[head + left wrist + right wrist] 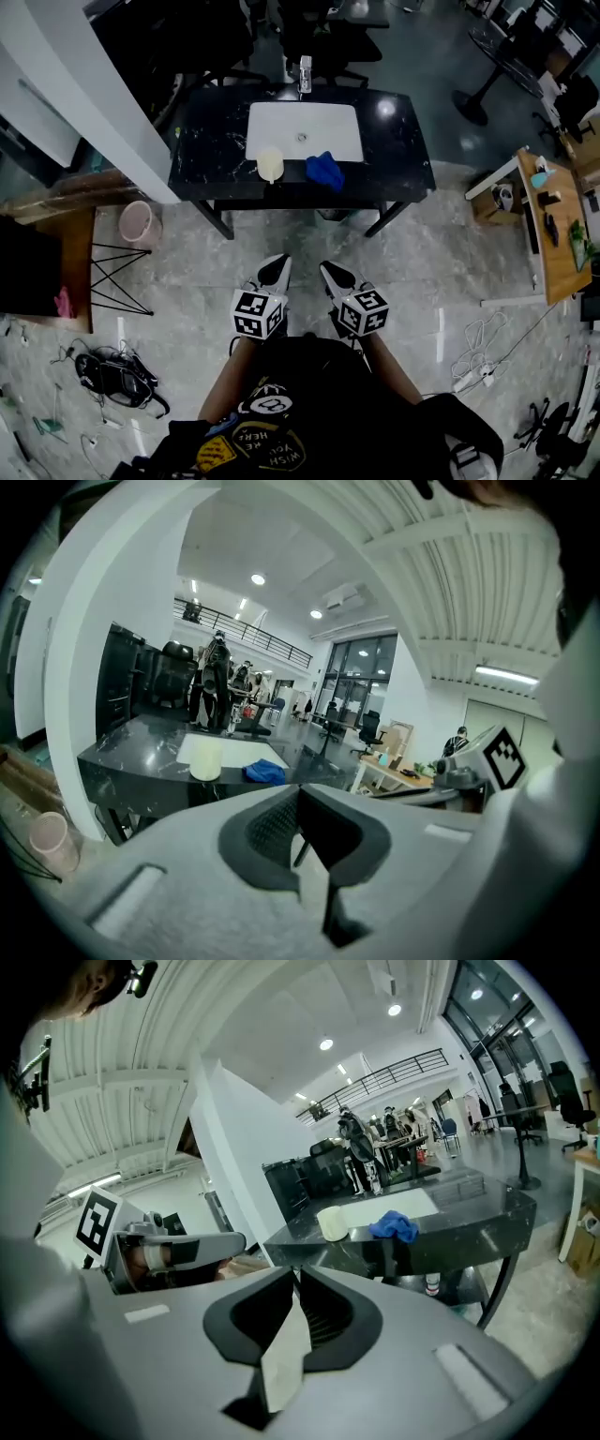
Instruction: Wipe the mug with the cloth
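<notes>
Cylindrical mug [270,165], crumpled cloth [324,170] (blue).

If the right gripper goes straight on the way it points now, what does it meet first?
Probably the black table's front edge near the cream mug; nothing nearer shows, though depth is unclear.

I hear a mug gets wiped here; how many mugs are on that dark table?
1. The cream mug stands at the near edge of the dark table, left of the blue cloth. No other shows, none seems hidden.
</notes>
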`<state>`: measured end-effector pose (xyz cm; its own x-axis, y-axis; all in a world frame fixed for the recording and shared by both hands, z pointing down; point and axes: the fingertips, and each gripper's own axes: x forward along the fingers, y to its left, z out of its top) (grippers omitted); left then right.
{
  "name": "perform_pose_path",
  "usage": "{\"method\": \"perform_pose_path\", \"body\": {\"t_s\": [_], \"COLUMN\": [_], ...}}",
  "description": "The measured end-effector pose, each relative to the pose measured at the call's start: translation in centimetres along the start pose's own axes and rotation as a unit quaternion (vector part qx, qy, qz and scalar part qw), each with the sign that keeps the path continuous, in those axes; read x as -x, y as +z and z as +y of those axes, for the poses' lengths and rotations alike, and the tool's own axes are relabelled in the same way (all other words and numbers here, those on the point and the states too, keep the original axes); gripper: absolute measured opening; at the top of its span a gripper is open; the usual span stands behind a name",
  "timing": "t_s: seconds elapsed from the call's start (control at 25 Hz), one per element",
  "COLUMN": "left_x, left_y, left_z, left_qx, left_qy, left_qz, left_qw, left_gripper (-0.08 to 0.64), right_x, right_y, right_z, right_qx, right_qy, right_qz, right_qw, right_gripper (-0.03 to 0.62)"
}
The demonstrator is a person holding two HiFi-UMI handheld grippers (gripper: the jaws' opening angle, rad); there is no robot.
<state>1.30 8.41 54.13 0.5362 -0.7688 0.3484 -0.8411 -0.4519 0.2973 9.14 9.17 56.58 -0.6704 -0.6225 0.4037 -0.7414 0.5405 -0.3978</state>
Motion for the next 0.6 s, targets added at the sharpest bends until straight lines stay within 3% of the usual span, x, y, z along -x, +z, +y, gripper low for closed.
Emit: {"method": "perform_pose_path", "body": {"t_s": [0.16,0.28,0.48,0.6], "left_x": [-3.9,-7.0,-10.8,-13.1], "left_y": [2.9,4.3,6.7,7.0], "left_z": [5.4,9.4,13.9,15.6], "left_qx": [0.005,0.006,0.006,0.014], "left_qy": [-0.009,-0.017,-0.015,0.003], "left_qz": [-0.001,0.000,-0.001,0.008], "left_qw": [0.9999,0.9998,0.9999,0.9999], "left_gripper": [0.005,0.005,0.005,0.005], "right_x": [-5.9,-10.0,-15.6,-18.4], "right_y": [4.8,7.7,9.4,9.6], "right_z": [-1.8,-4.3,-7.3,-11.4], "right_qx": [0.048,0.070,0.062,0.076], "right_qy": [-0.002,-0.029,-0.035,-0.061], "right_qz": [-0.021,-0.037,-0.030,-0.004], "right_qw": [0.999,0.996,0.997,0.995], "right_gripper": [0.031,0.031,0.072,0.131]}}
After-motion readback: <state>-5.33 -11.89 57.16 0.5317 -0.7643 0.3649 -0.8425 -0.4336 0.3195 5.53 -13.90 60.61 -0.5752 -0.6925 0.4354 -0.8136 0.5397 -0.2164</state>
